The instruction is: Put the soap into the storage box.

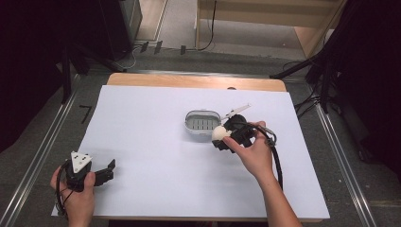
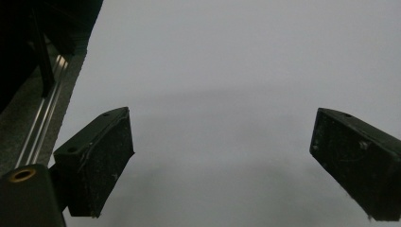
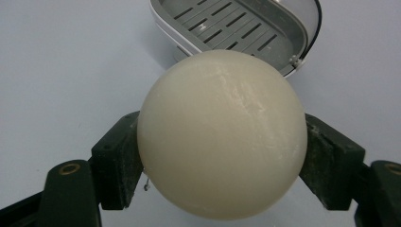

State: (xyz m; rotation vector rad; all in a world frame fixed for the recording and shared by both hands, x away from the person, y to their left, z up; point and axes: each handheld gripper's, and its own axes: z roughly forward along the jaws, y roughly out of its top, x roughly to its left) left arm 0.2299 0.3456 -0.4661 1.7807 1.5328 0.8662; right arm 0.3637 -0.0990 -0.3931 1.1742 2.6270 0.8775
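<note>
Right gripper (image 3: pixel 222 156): jaws clamped on the soap (image 3: pixel 222 135), a cream round bar, one pad on each side. Pads press its flanks at mid-height; the soap bulges above and below them. White residue is smeared on the pads.

High view: right gripper (image 1: pixel 222 137) sits in the person's right hand (image 1: pixel 255 153), right of table centre, soap (image 1: pixel 219 133) at its tip. The soap is just beside the near-right edge of the dish (image 1: pixel 202 124); can't tell if it touches the rim.

Left gripper (image 2: pixel 222 156): jaws spread wide, nothing between them, plain white sheet (image 2: pixel 227 71) under them. High view: left gripper (image 1: pixel 106 172) is held by the left hand (image 1: pixel 78 196) at the near-left corner of the table (image 1: pixel 189 81), well apart from the soap and dish.

Dish (image 3: pixel 246 28): grey-white tray with a slotted floor, right behind the soap in the right gripper view. A clear lid (image 1: pixel 236 111) sticks out from its right side at an angle, above the right gripper.

Nothing lies between soap and dish. Cable (image 1: pixel 276 161) loops off the right gripper along the wrist.

Hard to read: the soap covers the near rim of the dish in the right gripper view, and the far end of the dish is cut by the frame top. The right hand hides most of the gripper body in the high view. Room beyond the table is dark.
</note>
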